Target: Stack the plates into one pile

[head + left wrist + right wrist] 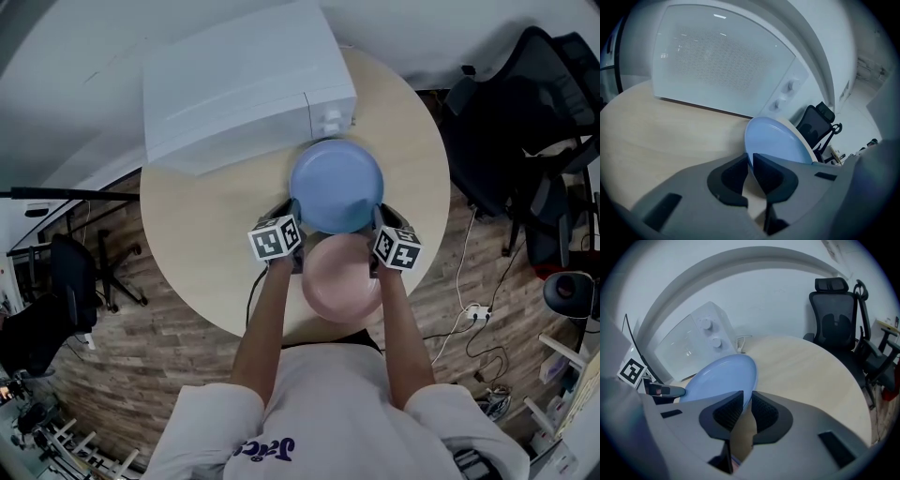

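Nearest the head camera are the person's pale shirt (337, 412) and two bare forearms reaching toward 12 o'clock, each ending in a gripper with a marker cube; the left gripper (292, 217) meets the blue plate (336, 186) at about 8 o'clock on its rim, and the right gripper (378, 217) meets it at about 4 o'clock; in the left gripper view the left gripper (750, 166) has its dark pads drawn almost together, only a thin slit between them, and the edge of the blue plate (776, 140) runs into that slit, so the jaws are clenched on the rim; in the right gripper view the right gripper (747, 404) stands a touch wider, and the rim of the blue plate (719, 378) sits between its ribbed pads, grasped in the same way; the plate is round, so it has no long axis, and in the head view its hollow faces up toward the camera and looks roughly level; whether it rests on the round wooden table (206, 234) or hangs just clear of it I cannot tell; the pink plate (339, 281) lies on the table at 6 o'clock from the blue one, between the two wrists, its far edge meeting the blue plate's near edge; a white appliance (244, 84) with two knobs stands on the table at 11 o'clock from the blue plate, close behind it; a black office chair (525, 131) stands off the table at 2 o'clock.
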